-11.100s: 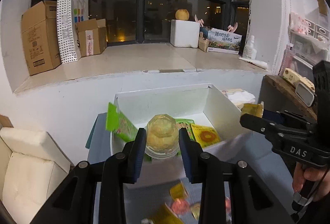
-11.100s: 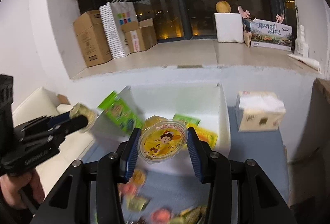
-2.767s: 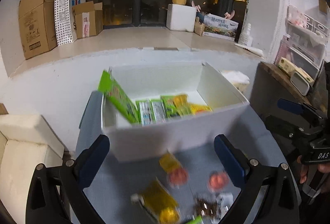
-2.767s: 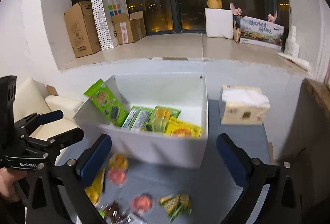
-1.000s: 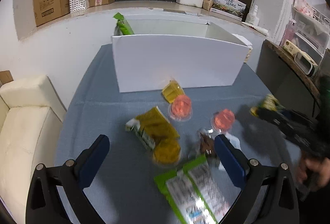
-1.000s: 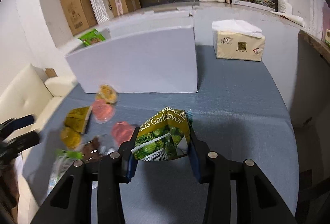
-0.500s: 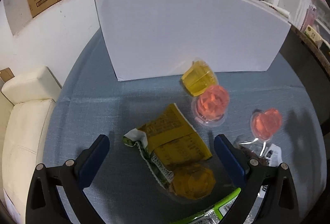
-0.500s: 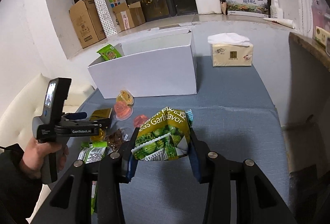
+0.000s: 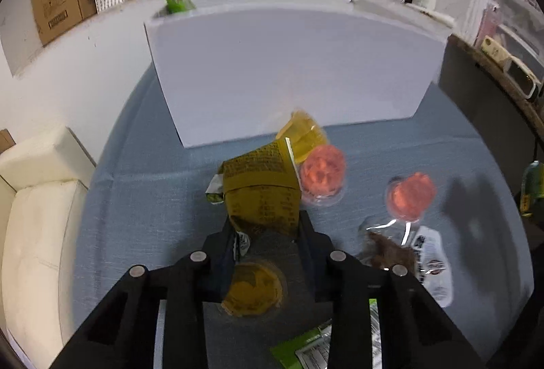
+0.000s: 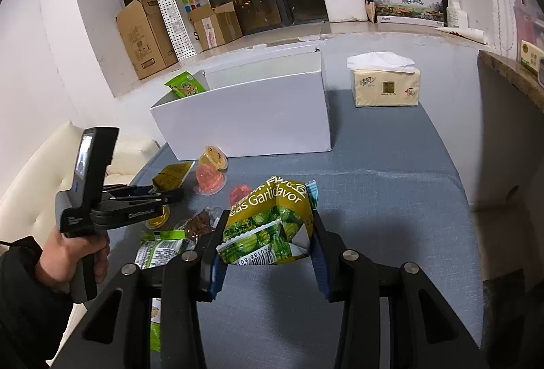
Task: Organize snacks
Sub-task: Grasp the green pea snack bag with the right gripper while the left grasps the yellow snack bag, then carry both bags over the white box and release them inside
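Snacks all over the blue table (image 10: pixel 391 185) in front of the white box (image 10: pixel 251 117), which already has a green packet (image 10: pixel 183 85) poking out of its left corner; left gripper (image 9: pixel 267 233) has just been closing and its jaws now pinch a yellow pouch (image 9: pixel 260 192), whose top end sticks up past the tips toward the box; right next to that pouch sit a yellow jelly cup (image 9: pixel 306 134) and a pink jelly cup (image 9: pixel 323 172), touching each other, with a second pink cup (image 9: pixel 409 195) a bit off to the right; a round yellow cup (image 9: pixel 253 289) lies on the table under the left jaws, and a brown snack in clear wrap (image 9: pixel 391 250) is by the right finger; right gripper (image 10: pixel 268 246) is clamped on a green pea bag (image 10: pixel 272 223), lifted clear of the cloth; a hand (image 10: pixel 73 253) in a dark sleeve holds the left tool; tissue box (image 10: pixel 386 85) sits just right of the white box, not touching it.
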### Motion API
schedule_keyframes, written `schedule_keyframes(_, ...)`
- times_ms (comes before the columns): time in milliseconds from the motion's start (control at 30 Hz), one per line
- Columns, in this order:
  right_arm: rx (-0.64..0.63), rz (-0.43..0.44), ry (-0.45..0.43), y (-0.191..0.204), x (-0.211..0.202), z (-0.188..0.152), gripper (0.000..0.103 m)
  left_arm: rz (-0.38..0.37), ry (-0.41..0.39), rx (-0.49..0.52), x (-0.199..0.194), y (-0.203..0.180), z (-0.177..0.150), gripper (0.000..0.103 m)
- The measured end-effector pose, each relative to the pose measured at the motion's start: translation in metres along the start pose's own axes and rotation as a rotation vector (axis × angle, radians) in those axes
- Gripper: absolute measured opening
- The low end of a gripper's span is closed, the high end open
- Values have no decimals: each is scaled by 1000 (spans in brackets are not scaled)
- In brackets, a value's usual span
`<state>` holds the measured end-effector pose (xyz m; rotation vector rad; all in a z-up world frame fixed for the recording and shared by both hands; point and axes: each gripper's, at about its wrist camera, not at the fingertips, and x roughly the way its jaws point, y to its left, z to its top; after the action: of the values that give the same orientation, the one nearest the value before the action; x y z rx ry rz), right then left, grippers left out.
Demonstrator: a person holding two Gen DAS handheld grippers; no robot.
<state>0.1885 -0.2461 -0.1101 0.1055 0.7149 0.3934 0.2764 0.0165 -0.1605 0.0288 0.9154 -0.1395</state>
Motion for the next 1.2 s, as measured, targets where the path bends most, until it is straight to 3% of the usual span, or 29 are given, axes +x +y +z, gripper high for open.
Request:
schedule_keyframes(300, -13, 25, -14, 13, 2, 7, 45, -22, -138, 25, -55, -17, 18, 33)
schedule_keyframes(467, -21, 32, -26, 18, 5, 17, 45, -32, -173, 33, -71, -14, 29, 33)
schedule_keyframes(667, -42, 40, -81, 23, 10, 63, 45, -37, -220, 45, -82, -10, 61, 33)
schedule_keyframes(900, -78, 39, -121, 28, 40, 137, 45, -39, -224, 65, -66, -8, 120, 33)
schedule_keyframes(1067, -84, 25, -92, 22, 77, 175, 45, -21, -186, 62, -36, 1, 153, 33)
schedule_keyframes(1200, -64, 30, -46, 10, 113, 192, 45, 7, -154, 67, -13, 6, 159, 37)
